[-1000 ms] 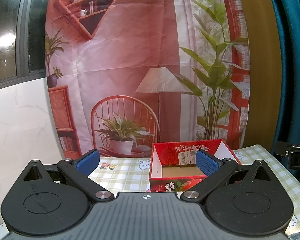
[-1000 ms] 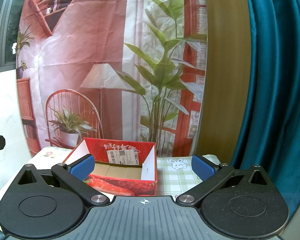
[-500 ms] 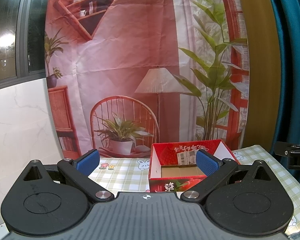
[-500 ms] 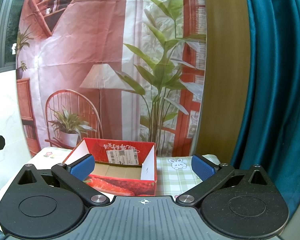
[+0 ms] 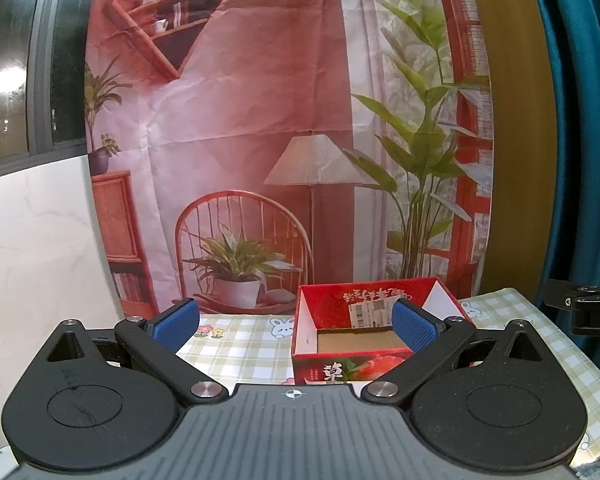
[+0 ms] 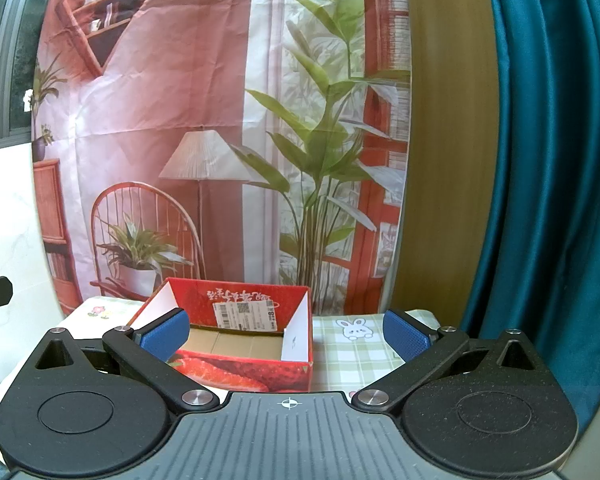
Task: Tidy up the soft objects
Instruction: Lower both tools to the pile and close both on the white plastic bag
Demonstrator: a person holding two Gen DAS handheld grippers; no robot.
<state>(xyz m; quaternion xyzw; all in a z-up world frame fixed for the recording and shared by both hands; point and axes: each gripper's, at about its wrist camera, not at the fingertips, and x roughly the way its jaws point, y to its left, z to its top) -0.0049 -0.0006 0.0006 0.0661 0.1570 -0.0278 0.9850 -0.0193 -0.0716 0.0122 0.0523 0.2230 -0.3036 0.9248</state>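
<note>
Left claw (image 5: 296,322): spread, empty
Right claw (image 6: 286,331): spread, empty
Red box (image 6: 236,374): lower centre, empty
Teal curtain (image 6: 548,160): fills right-wrist view's right side only

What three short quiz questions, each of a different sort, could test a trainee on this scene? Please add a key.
1. True or false: the red box already holds a soft object.
2. Multiple choice: the left gripper is A) open and holding nothing, B) shut on a cloth, C) out of view.
3. Fill the gap: the box stands on a checked ____ printed with rabbits.

Key: 1 false, only its bare cardboard floor shows; 2 A; 3 tablecloth.
</note>
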